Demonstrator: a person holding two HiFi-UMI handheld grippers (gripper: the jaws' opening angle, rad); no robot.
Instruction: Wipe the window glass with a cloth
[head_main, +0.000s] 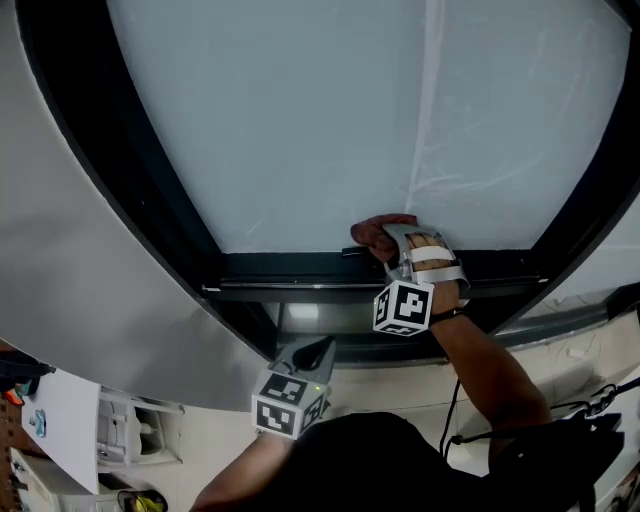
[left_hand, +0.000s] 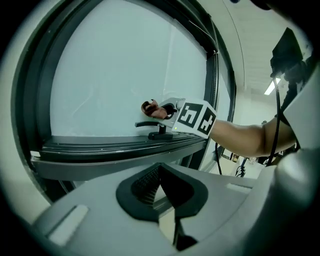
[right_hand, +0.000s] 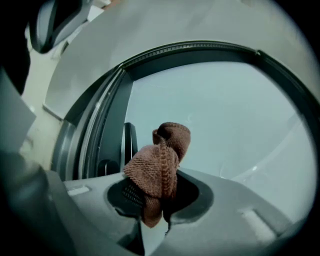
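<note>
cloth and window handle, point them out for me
cloth (right_hand: 160, 170), right gripper view, its bunched brown middle
window handle (left_hand: 149, 123), left gripper view, middle of its dark lever

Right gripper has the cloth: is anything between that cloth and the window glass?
Nothing visible. The right gripper, shut on the brown cloth, points its free end at bare window glass near the lower frame. The dark window handle stands to one side, not between them.

We find no readable words, numbers or brands; only black-and-white square code patterns on the white cube (head_main: 404, 308) of the right gripper (head_main: 388, 240) and the white cube (head_main: 288, 402) of the left gripper (head_main: 318, 350).
</note>
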